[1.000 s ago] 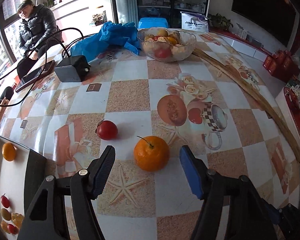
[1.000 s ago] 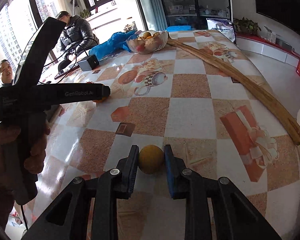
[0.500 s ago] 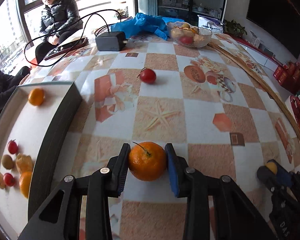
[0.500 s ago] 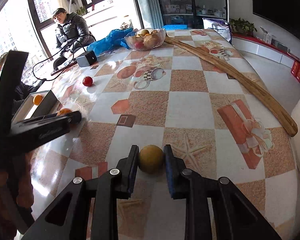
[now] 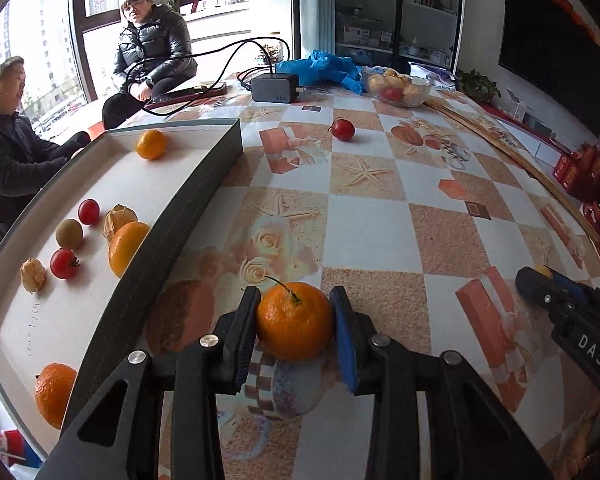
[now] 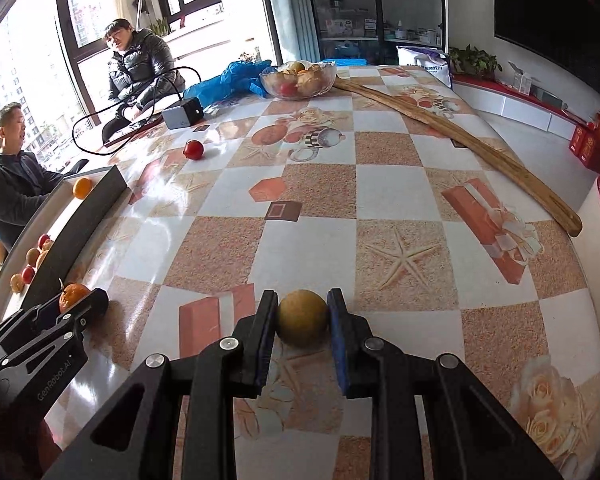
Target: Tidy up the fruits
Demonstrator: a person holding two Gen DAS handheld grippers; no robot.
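Between the left gripper [image 5: 294, 322] fingers sits the stemmed orange [image 5: 295, 321], clamped by both pads, jaws having just closed on it. Left of fingers: tray [image 5: 204, 184] w/ sorted fruit. Right gripper [image 6: 302, 318] fingers clamp a yellow-brown fruit [image 6: 302, 317]; ahead, red tomato [image 6: 193, 149] on the table [image 6: 400, 184].

the left gripper [image 5: 294, 322] is made of black plastic, with two long angular arms that have triangle-shaped openings. each arm carries round silver screws. one finger has a black ribbed pad, the other finger [image 5: 346, 344] has a blue pad. the right gripper [image 6: 302, 320] has the same build and the same colours. white letters "genrobot.ai" are printed on the side of the left one, and "das" on the right one.
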